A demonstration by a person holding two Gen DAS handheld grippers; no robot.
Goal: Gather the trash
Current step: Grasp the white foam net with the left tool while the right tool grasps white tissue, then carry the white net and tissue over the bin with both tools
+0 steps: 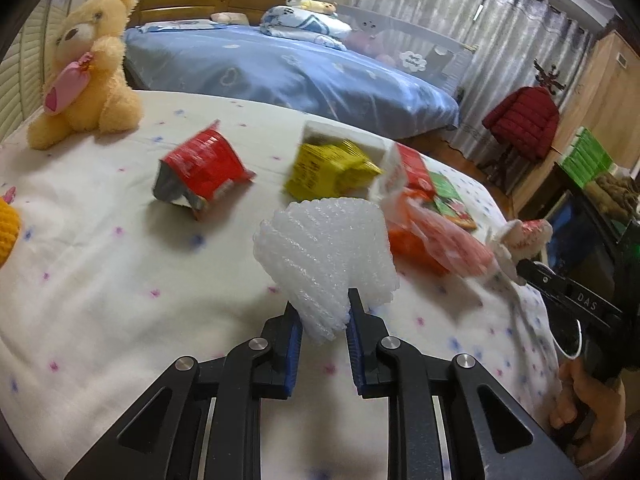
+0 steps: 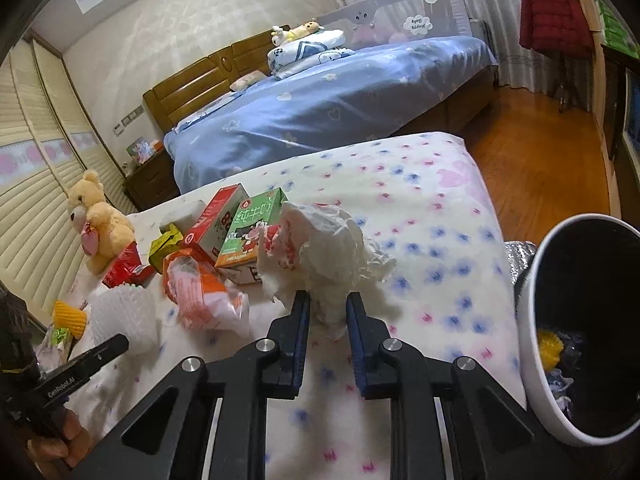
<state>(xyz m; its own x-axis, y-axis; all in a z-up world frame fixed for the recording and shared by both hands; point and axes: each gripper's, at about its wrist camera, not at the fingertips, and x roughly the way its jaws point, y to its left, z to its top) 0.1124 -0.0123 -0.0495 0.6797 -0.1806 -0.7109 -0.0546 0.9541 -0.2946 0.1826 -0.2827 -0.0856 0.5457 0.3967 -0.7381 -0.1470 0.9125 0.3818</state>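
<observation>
My left gripper point(image 1: 322, 308) is shut on a white foam net sleeve point(image 1: 326, 256) and holds it above the flowered bed cover; the sleeve also shows in the right wrist view point(image 2: 124, 314). My right gripper point(image 2: 328, 304) is shut on a crumpled white tissue wad point(image 2: 340, 248), seen far right in the left wrist view point(image 1: 520, 240). On the bed lie a red snack wrapper point(image 1: 204, 168), a yellow wrapper point(image 1: 328, 168), an orange plastic bag point(image 1: 432, 240) and a red-and-green milk carton point(image 2: 252, 228). A dark trash bin point(image 2: 532, 340) with a white rim stands at the right, with trash inside.
A yellow teddy bear point(image 1: 86, 68) sits at the bed's far left. A yellow knitted item point(image 1: 8, 228) lies at the left edge. A blue bed point(image 1: 288, 76) stands behind, a red jacket point(image 1: 522, 120) hangs on a rack, and wooden floor point(image 2: 540, 168) lies to the right.
</observation>
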